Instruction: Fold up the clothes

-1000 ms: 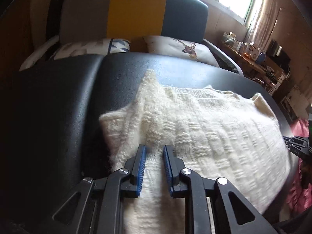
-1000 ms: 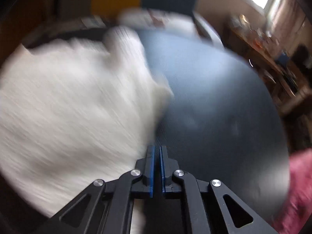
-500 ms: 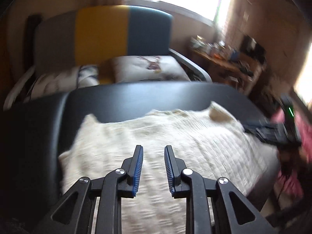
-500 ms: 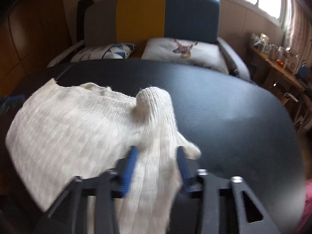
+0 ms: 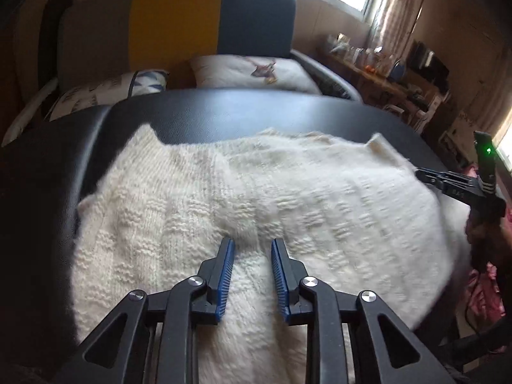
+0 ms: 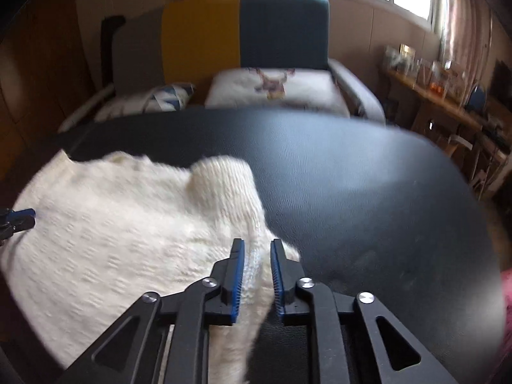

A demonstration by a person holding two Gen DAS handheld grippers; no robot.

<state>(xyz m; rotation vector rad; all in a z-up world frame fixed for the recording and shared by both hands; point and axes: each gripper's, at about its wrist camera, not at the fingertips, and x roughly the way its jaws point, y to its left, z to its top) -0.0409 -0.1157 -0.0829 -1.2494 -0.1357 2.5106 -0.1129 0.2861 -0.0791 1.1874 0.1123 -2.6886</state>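
Note:
A cream knit sweater (image 5: 256, 198) lies spread on the black padded table (image 5: 243, 115). My left gripper (image 5: 251, 247) hovers low over its middle, open, with knit below the gap and a small raised ridge just ahead of the tips. In the right wrist view the sweater (image 6: 112, 233) fills the left half, and a ribbed sleeve or side edge (image 6: 224, 176) runs down into my right gripper (image 6: 257, 247), whose pads are closed on that thick strip. The right gripper (image 5: 448, 180) also shows at the sweater's right edge, and the left gripper (image 6: 19, 217) at the far left.
Behind the table stands a grey, yellow and teal sofa (image 5: 198, 22) with a deer-print cushion (image 5: 252, 72) and a patterned cushion (image 6: 166, 97). A cluttered wooden shelf (image 6: 448, 96) lines the right wall. Pink cloth (image 5: 483, 291) hangs off the table's right side. Bare tabletop (image 6: 384, 208) lies right of the sweater.
The right gripper opened wide, took the sweater's right edge between its fingers and narrowed onto it. The left gripper widened slightly and shifted toward the sweater's middle; the raised sleeve fold has flattened.

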